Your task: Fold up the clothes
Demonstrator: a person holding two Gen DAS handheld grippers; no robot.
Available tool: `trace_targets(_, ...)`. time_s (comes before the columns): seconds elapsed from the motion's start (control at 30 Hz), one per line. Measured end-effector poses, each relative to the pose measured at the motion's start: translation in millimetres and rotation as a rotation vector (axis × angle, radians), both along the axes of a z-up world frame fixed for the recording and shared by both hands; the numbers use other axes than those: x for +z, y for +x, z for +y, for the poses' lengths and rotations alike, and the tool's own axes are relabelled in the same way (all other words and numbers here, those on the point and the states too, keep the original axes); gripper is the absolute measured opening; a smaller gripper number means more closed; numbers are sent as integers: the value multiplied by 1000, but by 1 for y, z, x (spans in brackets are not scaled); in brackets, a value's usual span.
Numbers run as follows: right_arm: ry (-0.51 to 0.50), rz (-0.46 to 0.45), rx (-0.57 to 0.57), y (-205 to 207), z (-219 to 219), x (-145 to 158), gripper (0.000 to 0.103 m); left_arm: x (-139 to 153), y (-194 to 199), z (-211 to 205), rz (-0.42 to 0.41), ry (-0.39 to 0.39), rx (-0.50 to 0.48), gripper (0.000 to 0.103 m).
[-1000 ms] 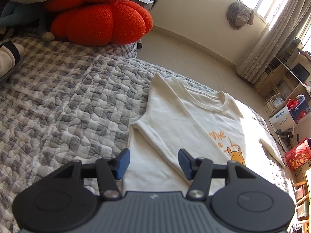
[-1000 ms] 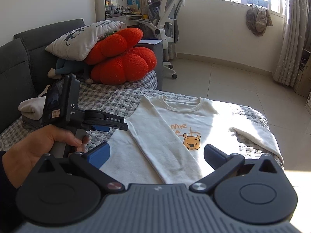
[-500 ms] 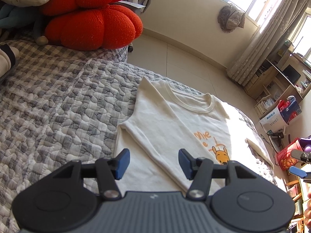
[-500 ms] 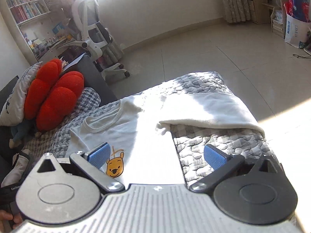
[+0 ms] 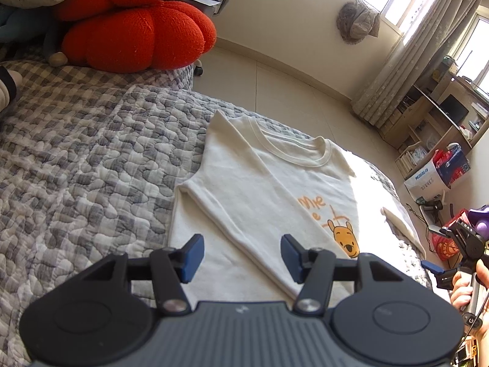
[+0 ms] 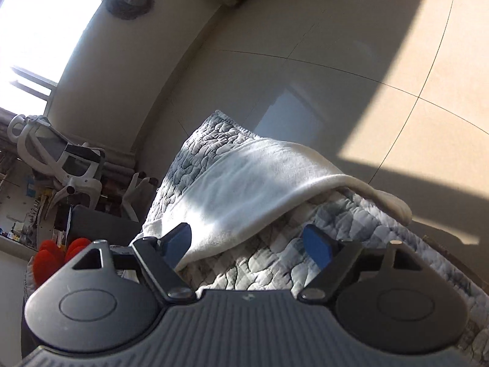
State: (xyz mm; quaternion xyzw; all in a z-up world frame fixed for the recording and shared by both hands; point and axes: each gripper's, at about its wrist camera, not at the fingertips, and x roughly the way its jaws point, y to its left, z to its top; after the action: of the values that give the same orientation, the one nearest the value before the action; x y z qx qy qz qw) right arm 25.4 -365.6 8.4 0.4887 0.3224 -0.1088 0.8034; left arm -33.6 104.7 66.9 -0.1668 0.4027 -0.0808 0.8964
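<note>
A grey quilted bed (image 5: 91,159) fills my view, with one cream sweatshirt (image 5: 259,189) lying flat on it, one sleeve folded across the chest. My left hand-held gripper (image 5: 241,252) hangs spread above its hem, empty. My right hand-held gripper (image 6: 249,244), jaws just closing yet apart, hovers over the other sleeve (image 6: 253,180), gripping nothing.

Grey checked quilted bed cover (image 5: 91,159); cream sweatshirt (image 5: 259,189) flat on it, red cushion (image 5: 134,33) at far end
</note>
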Motion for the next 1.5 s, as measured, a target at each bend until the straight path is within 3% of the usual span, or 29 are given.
trace_targets(0.4,70,-9,-194,15,-21,-10,83,-12,6,-1,25,28,-10,57)
trace_targets(0.53,67,8,-242,13,-25,-17,78,-13,6,3,30,22,-4,57)
trace_targets(0.63,50,21,-269,12,-31,-22,57,-13,7,5,27,20,2,57)
trace_targets(0.7,33,37,-284,10,-34,-24,27,-13,7,5,28,19,1,57)
trace_targets(0.73,31,39,-294,9,-35,-24,18,-13,7,5,29,19,1,57)
trace_targets(0.8,25,-8,-313,2,-38,-21,8,-13,6,5,26,18,-2,57)
trace_targets(0.87,-6,-71,-315,-3,-40,-12,5,-12,6,4,22,17,-3,57)
trace_targets(0.93,-36,-116,-301,-6,-40,-4,5,-11,6,4,18,16,-3,57)
trace_targets(1.0,-27,-96,-278,-6,-42,-7,5,-10,5,4,17,15,-3,57)
trace_targets(1.17,197,10,-330,-17,-58,-43,19,-9,3,5,12,12,-6,57)
trace_targets(1.23,232,40,-349,-23,-66,-49,42,-8,4,6,11,10,-5,57)
trace_targets(1.27,247,53,-353,-26,-71,-52,66,-8,4,6,11,10,-5,57)
trace_targets(1.3,269,54,-364,-29,-75,-56,75,-8,4,6,12,11,-5,57)
trace_targets(1.5,391,58,-401,-35,-81,-77,75,-11,7,4,15,30,-5,57)
